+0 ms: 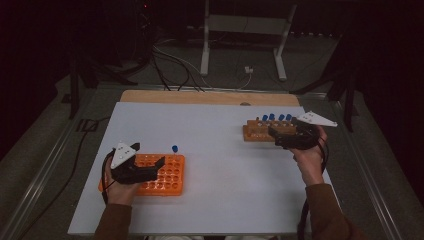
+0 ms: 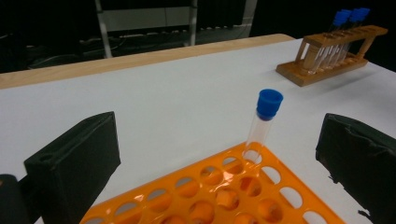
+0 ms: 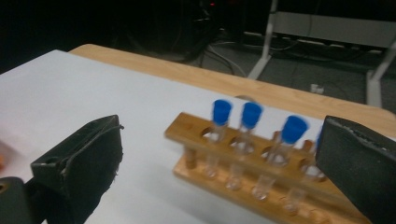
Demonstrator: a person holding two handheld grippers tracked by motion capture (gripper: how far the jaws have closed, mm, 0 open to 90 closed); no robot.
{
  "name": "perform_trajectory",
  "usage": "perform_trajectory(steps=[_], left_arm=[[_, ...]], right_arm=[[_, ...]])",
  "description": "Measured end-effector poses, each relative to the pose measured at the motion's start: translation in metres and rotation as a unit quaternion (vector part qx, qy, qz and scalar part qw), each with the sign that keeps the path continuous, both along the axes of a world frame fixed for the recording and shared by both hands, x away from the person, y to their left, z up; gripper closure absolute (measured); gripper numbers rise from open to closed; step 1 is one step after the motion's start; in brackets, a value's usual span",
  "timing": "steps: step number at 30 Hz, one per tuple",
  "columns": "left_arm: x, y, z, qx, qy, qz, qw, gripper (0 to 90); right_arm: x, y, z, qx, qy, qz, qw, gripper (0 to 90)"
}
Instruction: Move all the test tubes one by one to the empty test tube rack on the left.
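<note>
An orange tube rack point(image 1: 172, 177) point(image 2: 210, 196) lies at the near left of the white tabletop. One clear tube with a blue cap point(image 1: 175, 148) point(image 2: 264, 123) stands upright in its far corner hole. My left gripper point(image 1: 147, 155) point(image 2: 217, 140) hovers over this rack, open, jaws wide apart and nothing between the pads; the tube stands just beyond them. At the far right sits a wooden rack point(image 1: 257, 131) point(image 3: 196, 135) point(image 2: 327, 65) holding several blue-capped tubes point(image 1: 277, 118) point(image 3: 222, 112). My right gripper point(image 1: 276, 137) point(image 3: 219, 154) is beside that rack, open and touching no tube.
The white sheet point(image 1: 215, 145) covers a wooden table whose far edge point(image 1: 200, 97) shows behind it. Beyond the table, cables point(image 1: 170, 60) and a white stand's legs point(image 1: 205, 50) lie on the dark floor. Bare sheet stretches between the two racks.
</note>
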State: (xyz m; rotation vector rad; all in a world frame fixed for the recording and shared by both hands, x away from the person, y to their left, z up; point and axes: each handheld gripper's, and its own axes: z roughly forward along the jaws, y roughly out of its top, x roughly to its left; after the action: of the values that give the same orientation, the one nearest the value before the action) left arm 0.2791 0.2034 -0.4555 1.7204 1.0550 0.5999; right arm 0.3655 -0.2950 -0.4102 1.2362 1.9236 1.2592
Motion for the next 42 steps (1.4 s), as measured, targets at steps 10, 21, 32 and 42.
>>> perform_trajectory(steps=[10,21,32,42], left_arm=[[-0.002,0.008,-0.002,-0.006,-0.002,0.016,0.9999,0.3],[0.000,0.006,-0.007,-0.004,0.004,0.019,0.9998,0.4],[0.000,0.005,-0.008,-0.004,0.006,0.018,0.9998,0.4],[-0.001,0.005,-0.009,-0.002,0.006,0.019,0.9998,0.4]], right_arm=[[0.021,-0.027,-0.001,0.013,0.012,-0.057,0.9982,5.6],[0.036,-0.052,-0.021,0.018,0.052,-0.109,0.9925,20.2],[0.044,-0.049,-0.032,-0.005,0.049,-0.096,0.9942,58.9],[0.056,-0.042,-0.044,-0.014,0.069,-0.095,0.9930,70.5]])
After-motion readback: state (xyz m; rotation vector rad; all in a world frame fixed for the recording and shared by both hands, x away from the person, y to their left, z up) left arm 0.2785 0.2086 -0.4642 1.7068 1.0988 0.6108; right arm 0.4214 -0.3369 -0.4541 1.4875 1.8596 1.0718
